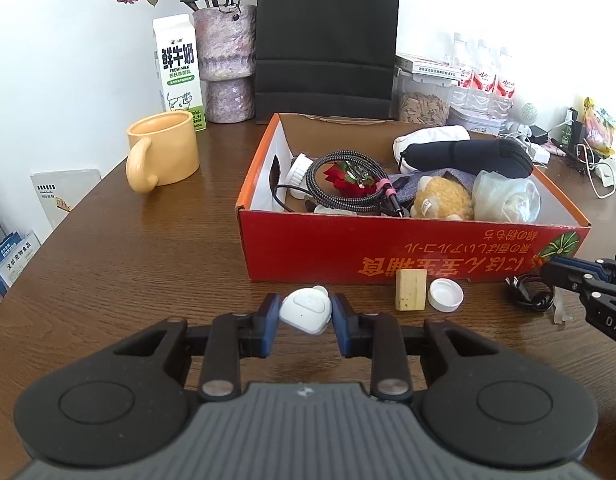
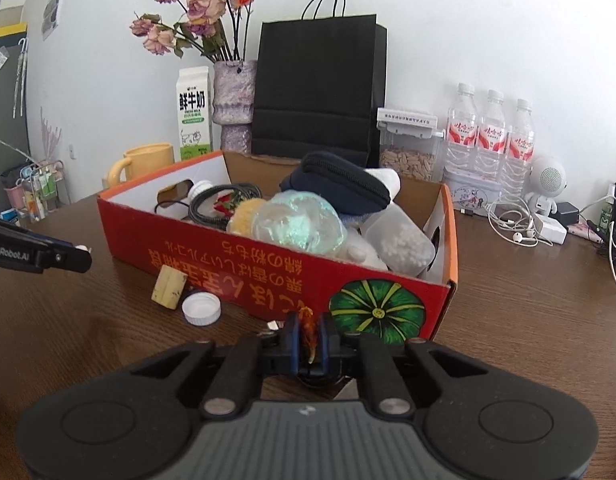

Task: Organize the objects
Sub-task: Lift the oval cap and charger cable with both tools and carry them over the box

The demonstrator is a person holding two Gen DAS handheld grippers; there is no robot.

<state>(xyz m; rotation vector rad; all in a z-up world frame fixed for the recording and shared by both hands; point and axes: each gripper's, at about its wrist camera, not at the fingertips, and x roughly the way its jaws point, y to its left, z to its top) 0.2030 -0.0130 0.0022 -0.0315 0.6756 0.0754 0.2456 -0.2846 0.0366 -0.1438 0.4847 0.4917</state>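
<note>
Orange piece (image 2: 308, 336) only right-wrist view

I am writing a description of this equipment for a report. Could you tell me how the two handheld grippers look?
Both look alike. The left gripper has a grey ribbed body, two round black housings, black linkage bars with silver pins, and blue pads on black fingers. The right gripper has the same build. Seen from the side, each shows white lettering, only partly readable. No hand or sleeve is visible.

My left gripper (image 1: 304, 312) and right gripper (image 2: 308, 340) look alike: black linkages, silver pivot screws, blue-padded fingers (image 1: 270, 320), ribbed grey housing.
</note>
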